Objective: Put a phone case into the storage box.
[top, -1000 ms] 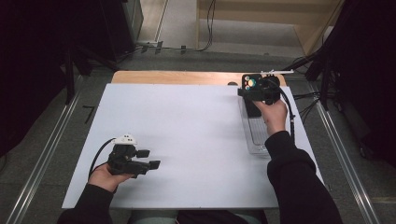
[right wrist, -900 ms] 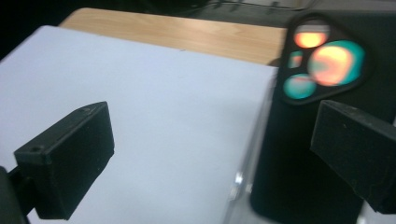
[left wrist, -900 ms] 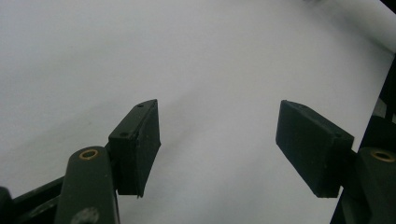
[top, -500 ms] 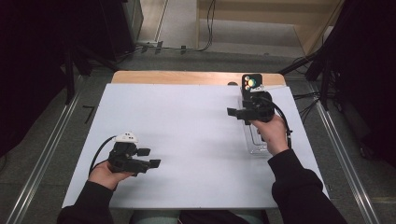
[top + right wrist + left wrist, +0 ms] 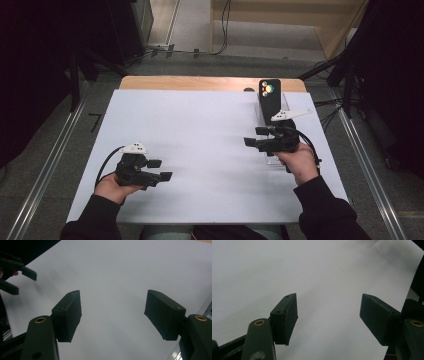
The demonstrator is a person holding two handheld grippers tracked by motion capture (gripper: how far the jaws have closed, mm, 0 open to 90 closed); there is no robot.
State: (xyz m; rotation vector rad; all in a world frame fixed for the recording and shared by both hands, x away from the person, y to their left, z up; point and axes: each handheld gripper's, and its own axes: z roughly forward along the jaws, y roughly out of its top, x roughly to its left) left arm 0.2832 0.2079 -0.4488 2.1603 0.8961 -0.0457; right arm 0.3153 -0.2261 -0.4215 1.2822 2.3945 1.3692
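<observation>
No readable text, label, brand, no. or sign anywhere: none on the black smartphone w/ triple camera lenses [image 5: 270, 97] standing upright, none on the white sheet-covered worktop [image 5: 200, 135], none on either gripper's black jaws.

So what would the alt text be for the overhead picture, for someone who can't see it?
A person's two hands each hold a black gripper, left gripper and right gripper, both open and empty above a white table. A dark phone stands upright in a clear stand at the far right.
</observation>
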